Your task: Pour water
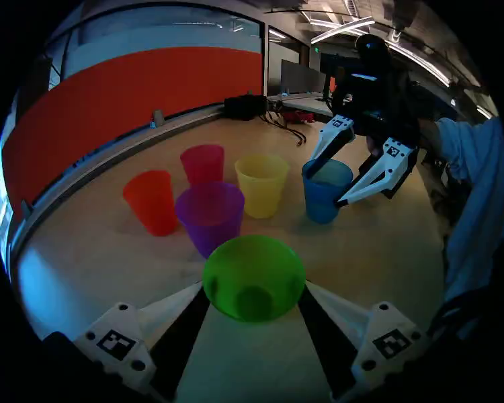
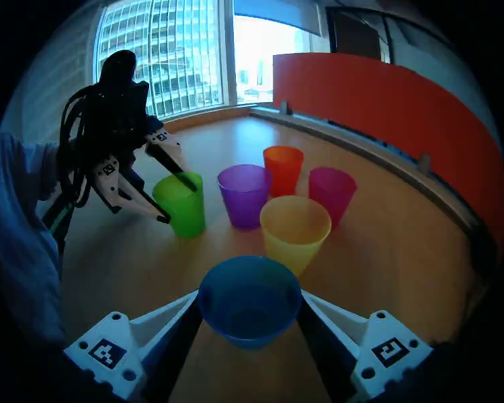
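left tool (image 1: 254, 290) clasps green cup (image 1: 254, 265); right tool (image 2: 250, 302) clasps blue cup (image 2: 250, 285).

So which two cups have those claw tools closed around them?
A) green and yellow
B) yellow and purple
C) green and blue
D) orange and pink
C: the left gripper has its fingers against both sides of the green cup, and the right gripper does the same with the blue cup.
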Available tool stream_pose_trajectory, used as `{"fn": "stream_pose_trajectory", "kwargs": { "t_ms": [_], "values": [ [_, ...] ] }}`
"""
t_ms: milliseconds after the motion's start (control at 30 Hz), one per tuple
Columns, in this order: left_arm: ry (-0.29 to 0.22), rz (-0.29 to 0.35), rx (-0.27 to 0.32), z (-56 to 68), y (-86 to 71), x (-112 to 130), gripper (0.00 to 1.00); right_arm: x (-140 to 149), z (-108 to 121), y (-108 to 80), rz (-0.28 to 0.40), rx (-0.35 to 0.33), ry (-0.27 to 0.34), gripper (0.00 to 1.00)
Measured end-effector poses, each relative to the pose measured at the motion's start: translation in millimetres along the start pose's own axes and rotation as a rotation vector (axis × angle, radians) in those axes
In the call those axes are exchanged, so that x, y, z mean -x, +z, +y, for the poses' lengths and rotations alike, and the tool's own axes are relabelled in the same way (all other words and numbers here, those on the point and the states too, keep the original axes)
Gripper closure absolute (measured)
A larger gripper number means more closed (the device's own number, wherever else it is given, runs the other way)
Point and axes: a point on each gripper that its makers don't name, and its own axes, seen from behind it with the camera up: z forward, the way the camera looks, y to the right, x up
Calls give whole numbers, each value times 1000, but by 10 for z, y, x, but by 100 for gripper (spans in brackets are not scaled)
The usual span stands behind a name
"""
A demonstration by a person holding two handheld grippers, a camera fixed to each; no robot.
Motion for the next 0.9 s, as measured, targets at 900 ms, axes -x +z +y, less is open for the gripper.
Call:
{"fn": "stream_pose_trajectory", "kwargs": {
  "t_ms": [900],
  "values": [
    [-10,-42,4,29,-58,152,5,89,0,-71,2,13,2,5]
  ]
}}
